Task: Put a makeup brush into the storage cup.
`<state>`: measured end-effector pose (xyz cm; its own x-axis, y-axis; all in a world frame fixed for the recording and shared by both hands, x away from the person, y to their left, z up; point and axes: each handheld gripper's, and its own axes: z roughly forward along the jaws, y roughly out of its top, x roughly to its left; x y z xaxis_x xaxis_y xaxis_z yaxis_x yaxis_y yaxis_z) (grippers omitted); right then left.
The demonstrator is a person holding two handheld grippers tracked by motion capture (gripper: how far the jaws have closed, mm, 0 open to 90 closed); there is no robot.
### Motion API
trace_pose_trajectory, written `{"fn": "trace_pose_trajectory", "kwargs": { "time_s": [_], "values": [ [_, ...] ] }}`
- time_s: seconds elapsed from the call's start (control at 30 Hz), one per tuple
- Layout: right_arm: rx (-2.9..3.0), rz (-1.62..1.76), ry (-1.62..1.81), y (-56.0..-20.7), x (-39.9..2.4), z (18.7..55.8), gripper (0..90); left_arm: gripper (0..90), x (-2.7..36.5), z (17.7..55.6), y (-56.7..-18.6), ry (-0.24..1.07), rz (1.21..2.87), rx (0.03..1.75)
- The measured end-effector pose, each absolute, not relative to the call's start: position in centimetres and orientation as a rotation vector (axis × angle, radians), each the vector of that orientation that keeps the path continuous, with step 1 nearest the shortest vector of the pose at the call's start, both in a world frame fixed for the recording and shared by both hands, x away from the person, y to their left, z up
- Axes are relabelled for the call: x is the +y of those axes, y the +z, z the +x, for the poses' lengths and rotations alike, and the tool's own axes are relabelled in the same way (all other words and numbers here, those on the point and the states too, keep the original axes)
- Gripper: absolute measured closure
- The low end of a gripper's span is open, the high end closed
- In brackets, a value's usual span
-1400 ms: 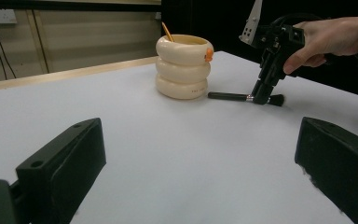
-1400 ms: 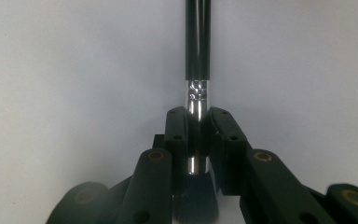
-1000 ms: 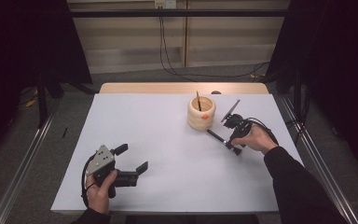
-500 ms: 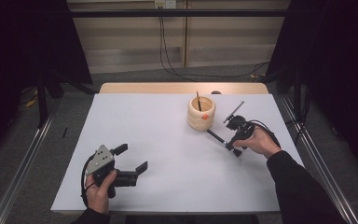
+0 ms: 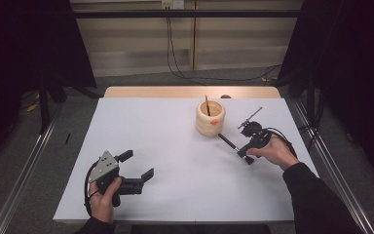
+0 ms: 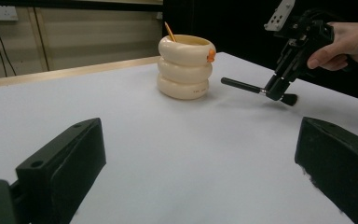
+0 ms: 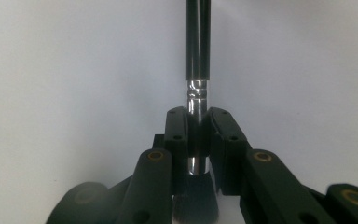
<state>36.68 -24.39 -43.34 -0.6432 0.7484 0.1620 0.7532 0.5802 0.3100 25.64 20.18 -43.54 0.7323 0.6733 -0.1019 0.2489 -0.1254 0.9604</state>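
Left gripper (image 5: 137, 169): sitting nearest the camera in the person's left hand (image 5: 102, 202), its matte black jaws spreading wide and gripping nothing; a grey three-cornered plate is capping its body.
White table covering (image 5: 175, 161): lying smooth and flat over the whole working surface, with a strip of pale wood showing along the far edge.
Right gripper (image 5: 242, 152): resting in the person's right hand (image 5: 275, 152), its jaws pressing closed on the shiny metal collar of a slim black-handled brush (image 7: 198, 60).
Brush: angling low over the covering just beside the holder, its glossy cylindrical handle pointing toward the holder; in the left gripper view the dark bristle tuft (image 6: 289, 98) is poking out beyond the jaws, and whether it is touching the covering is hard to tell.
Cream holder of three stacked rounded rings (image 5: 210, 118): standing upright past the table's centre, smooth and matte, with a small orange spot on its rim.
Thin wooden stick (image 5: 207, 105): leaning inside the holder, its lower part hidden by the wall.
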Motion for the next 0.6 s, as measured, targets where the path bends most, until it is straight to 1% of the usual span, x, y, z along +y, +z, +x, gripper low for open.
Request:
{"fn": "trace_pose_trajectory", "kwargs": {
  "time_s": [0.37, 0.6],
  "values": [
    [-2.752, -1.363, -0.741, -41.9, -25.4, 35.5, 78.3, 1.7, 20.1, 25.6, -43.5, 0.427, 1.694, 0.749],
    [-2.774, -1.344, -0.927, -40.9, -25.9, 35.0, 78.3, 1.7, 20.1, 25.6, -43.5, 0.431, 1.697, 0.745]
  ]
}}
